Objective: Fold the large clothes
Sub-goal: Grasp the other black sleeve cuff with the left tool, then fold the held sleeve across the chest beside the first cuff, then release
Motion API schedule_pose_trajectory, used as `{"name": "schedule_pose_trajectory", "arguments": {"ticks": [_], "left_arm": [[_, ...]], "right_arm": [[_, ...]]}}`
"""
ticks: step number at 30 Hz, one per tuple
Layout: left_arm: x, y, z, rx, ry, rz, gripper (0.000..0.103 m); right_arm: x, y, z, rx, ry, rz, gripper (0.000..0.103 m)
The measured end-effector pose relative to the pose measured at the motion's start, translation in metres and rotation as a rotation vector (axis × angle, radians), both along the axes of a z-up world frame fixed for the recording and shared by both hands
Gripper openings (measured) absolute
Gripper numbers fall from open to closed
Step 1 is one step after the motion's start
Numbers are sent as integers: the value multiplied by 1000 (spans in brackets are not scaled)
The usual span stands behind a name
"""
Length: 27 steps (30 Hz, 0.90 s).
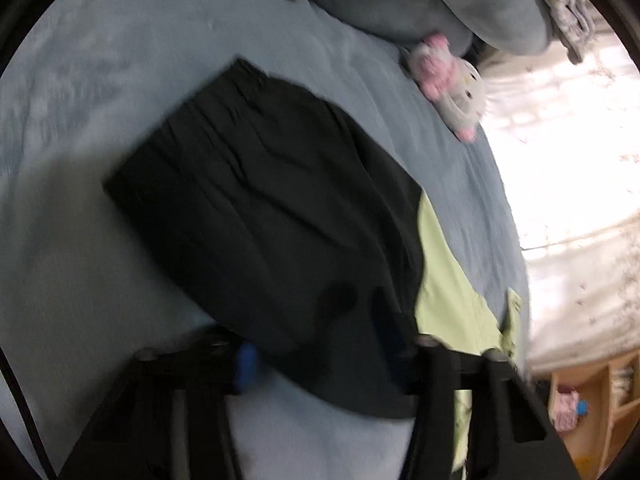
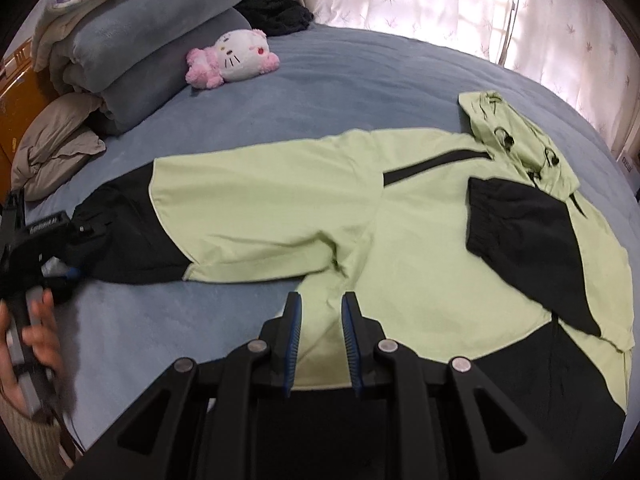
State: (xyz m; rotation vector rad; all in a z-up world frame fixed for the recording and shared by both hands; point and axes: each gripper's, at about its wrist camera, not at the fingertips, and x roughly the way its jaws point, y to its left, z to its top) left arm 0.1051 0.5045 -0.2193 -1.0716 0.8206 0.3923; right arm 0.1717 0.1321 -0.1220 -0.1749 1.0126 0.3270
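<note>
A light green and black jacket (image 2: 400, 232) lies spread flat on the blue-grey bed (image 2: 360, 68). Its hood (image 2: 516, 136) points to the far right, and one black-cuffed sleeve (image 2: 520, 232) is folded across the chest. The other sleeve stretches left and ends in a black cuff (image 1: 260, 200). My left gripper (image 1: 358, 300) is shut on the end of that cuff; the picture there is blurred. The right wrist view shows the left gripper (image 2: 70, 248) at the far left, held by a hand (image 2: 40, 328). My right gripper (image 2: 322, 320) hovers over the green body near the armpit, slightly open and holding nothing.
A pink and white plush toy (image 2: 236, 58) lies at the back of the bed beside stacked grey blankets (image 2: 160, 40) and a beige pillow (image 2: 56, 148). A dark garment (image 2: 276, 8) sits by the bright curtains (image 2: 440, 0). A wooden shelf (image 1: 592, 404) stands beyond the bed's edge.
</note>
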Motion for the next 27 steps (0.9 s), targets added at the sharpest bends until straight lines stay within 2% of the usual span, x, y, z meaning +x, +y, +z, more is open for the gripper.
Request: {"name": "schedule_pose_trajectory", "arguments": {"ticks": [1,4,7,8,14,18,22,27], "left_arm": [[3,1,0,22,18,7,8],[13,-2,11,66,27,1,6],[22,-20,55,215,-15,-46,6],[29,-33,73,270,-36,-75,6],[65,-112,155,421,-152,-263,6],[87,-202,195,480,-251,-446,6],[109,-279,195,488,-257,-598,6],[127,-373,146,512,-167,-761,7]], "right_arm": [[0,-3,-2,2,6,-5,20],[-2,-17,-6,3,21,-25,20],[-3,-30,-8,4,26,-50,20],[-3,-37,-9,7,31,-64,20],[-7,-76,-7,38,42,-127,20],[-10,-108,-1,64,32,-176,20],[-12,-151,3,100,31,-250,20],[-14,-202,-1,107,45,-335,20]]}}
